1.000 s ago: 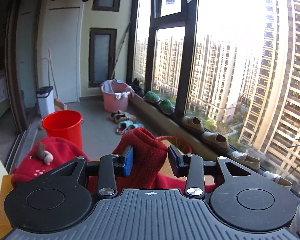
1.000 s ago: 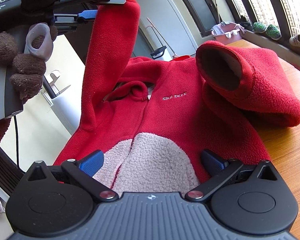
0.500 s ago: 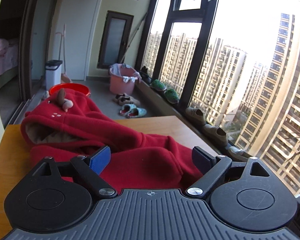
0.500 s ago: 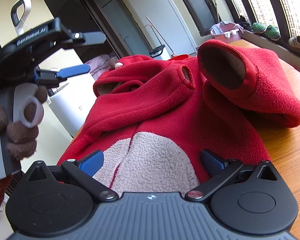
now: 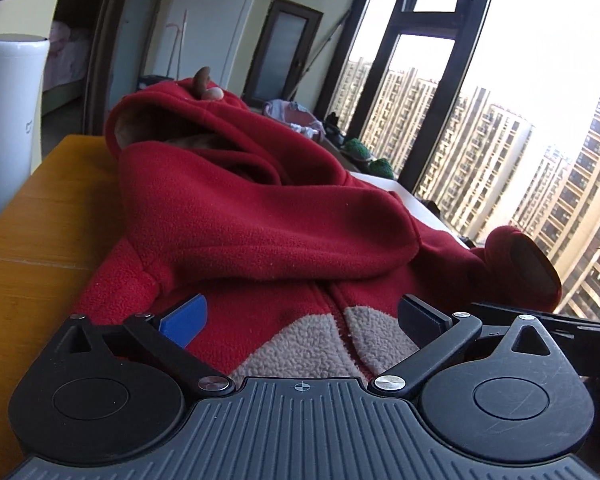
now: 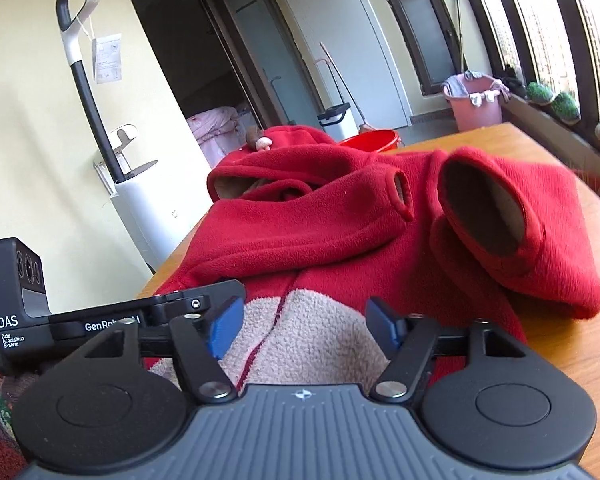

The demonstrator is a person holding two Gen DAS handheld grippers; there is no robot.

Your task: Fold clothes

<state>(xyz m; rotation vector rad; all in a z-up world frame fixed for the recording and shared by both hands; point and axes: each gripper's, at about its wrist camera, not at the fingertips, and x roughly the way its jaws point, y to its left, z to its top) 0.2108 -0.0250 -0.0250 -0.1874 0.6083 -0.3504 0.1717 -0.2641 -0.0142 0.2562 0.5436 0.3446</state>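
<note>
Left gripper (image 5: 300,318) spread wide, empty; right gripper (image 6: 304,322) has just been closing, half-open over the red fleece (image 6: 340,224) hem at lower centre. Risk: pinching one layer only, skewing the fold.

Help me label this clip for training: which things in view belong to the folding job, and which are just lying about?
Belongs to the job:
- red fleece hoodie, sleeves folded across its front
- wooden table
- left tongs, open
- right tongs, closing over the hem

Just lying about:
- red bucket
- pink basin
- white bin
- vacuum cleaner
</note>
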